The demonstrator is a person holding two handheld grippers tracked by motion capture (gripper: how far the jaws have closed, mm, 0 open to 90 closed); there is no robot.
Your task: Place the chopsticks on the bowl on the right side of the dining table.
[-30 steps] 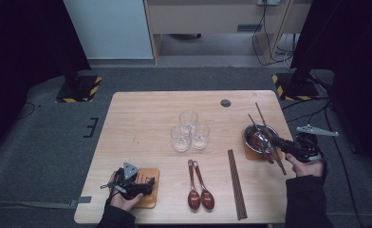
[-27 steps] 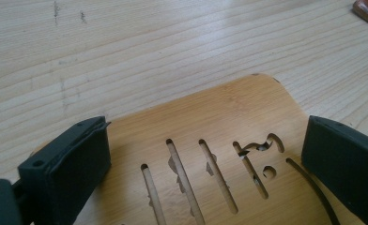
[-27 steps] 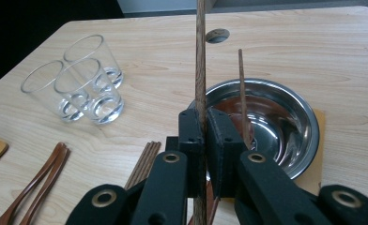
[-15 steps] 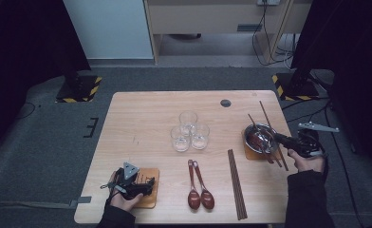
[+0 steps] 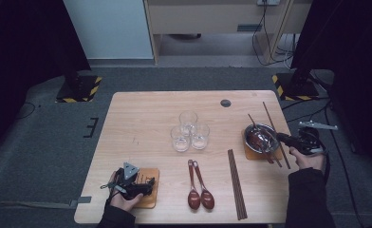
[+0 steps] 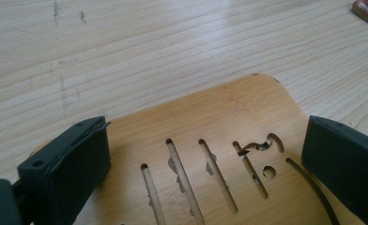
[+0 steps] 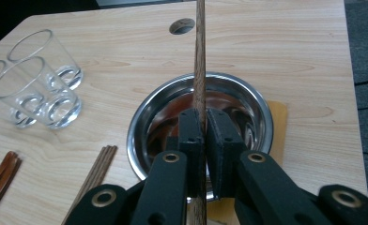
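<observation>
My right gripper (image 7: 204, 115) is shut on a thin wooden chopstick (image 7: 200, 56), which runs out over a steel bowl (image 7: 144, 112) toward the far side of the table. From above, the right gripper (image 5: 280, 137) sits at the bowl's (image 5: 261, 139) right rim, and the chopstick (image 5: 254, 123) crosses the bowl. At the table's front left, my left gripper (image 5: 129, 183) rests over a slotted wooden coaster (image 5: 148, 190). Its jaws stand wide open, one at each side of the coaster (image 6: 219, 122), around the left gripper (image 6: 205, 124) midpoint.
Three empty glasses (image 5: 189, 130) stand mid-table. Two brown spoons (image 5: 198, 187) and a bundle of chopsticks (image 5: 236, 183) lie near the front edge. Another chopstick (image 5: 271, 116) lies right of the bowl. A cable hole (image 5: 226, 102) is at the back.
My right gripper has shifted slightly by the bowl with the chopstick still in its jaws. The left hand and its gripper have stayed still.
</observation>
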